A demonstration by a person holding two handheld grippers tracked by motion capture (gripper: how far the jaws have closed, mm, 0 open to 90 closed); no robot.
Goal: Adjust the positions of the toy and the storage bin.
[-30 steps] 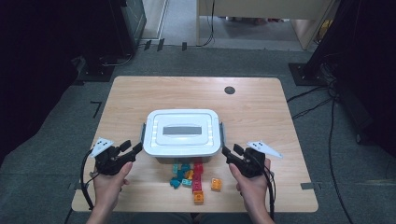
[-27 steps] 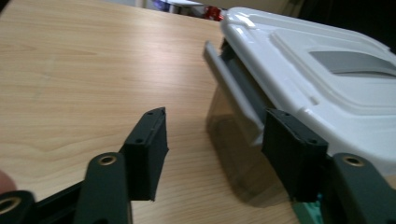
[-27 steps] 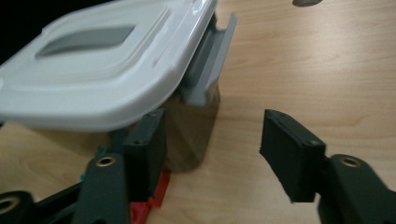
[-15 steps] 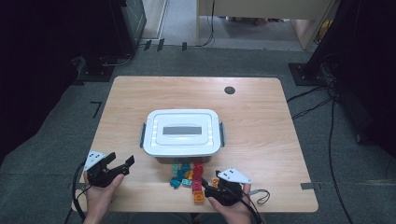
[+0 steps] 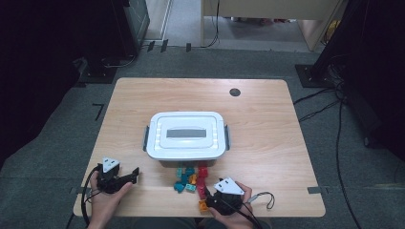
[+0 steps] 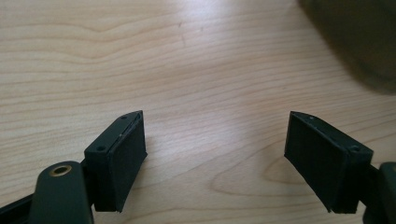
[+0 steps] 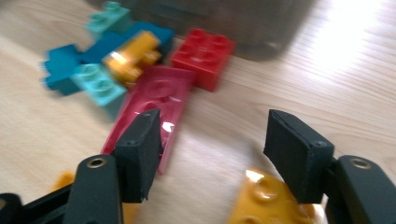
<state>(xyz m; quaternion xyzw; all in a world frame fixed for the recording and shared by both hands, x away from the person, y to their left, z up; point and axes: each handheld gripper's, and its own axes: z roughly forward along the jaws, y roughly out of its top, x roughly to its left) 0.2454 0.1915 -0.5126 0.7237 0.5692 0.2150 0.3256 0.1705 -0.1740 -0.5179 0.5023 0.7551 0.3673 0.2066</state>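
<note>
Bricks [image 5: 191, 177]: a small loose heap of toy bricks on the counter [image 5: 267, 143], lower centre of the high view, just below the white lidded box [image 5: 186, 135]. Colours seen: dark teal, light teal, orange, red, plus a long dark-red piece [image 7: 152, 109]. In your right tool's view the heap sits upper left of the frame, the square red brick [image 7: 203, 56] with four studs at top centre, close against the box's shaded wall. The dark-red piece lies flat, running from the middle of the frame down towards the lower left. An orange brick [image 7: 261, 198] lies at the bottom of that frame, right of centre.

Right tool [image 5: 210, 200]: in your right hand, bottom centre of the high view, at the lower edge of the heap. Jaws released, standing well apart; they have just eased in slightly after opening. Nothing is gripped. In its own view the left-hand jaw overlaps the lower end of the dark-red piece; you can't tell whether it touches. The right-hand jaw stands just above the orange brick. Bare wood shows between the two pads.

Left tool [image 5: 135, 173]: in your left hand, lower left of the high view, well apart from the heap and left of it. Jaws released and wide, after opening a moment ago. Its own view shows bare counter between the pads, with the box's blurred dark corner in the upper right.
</note>
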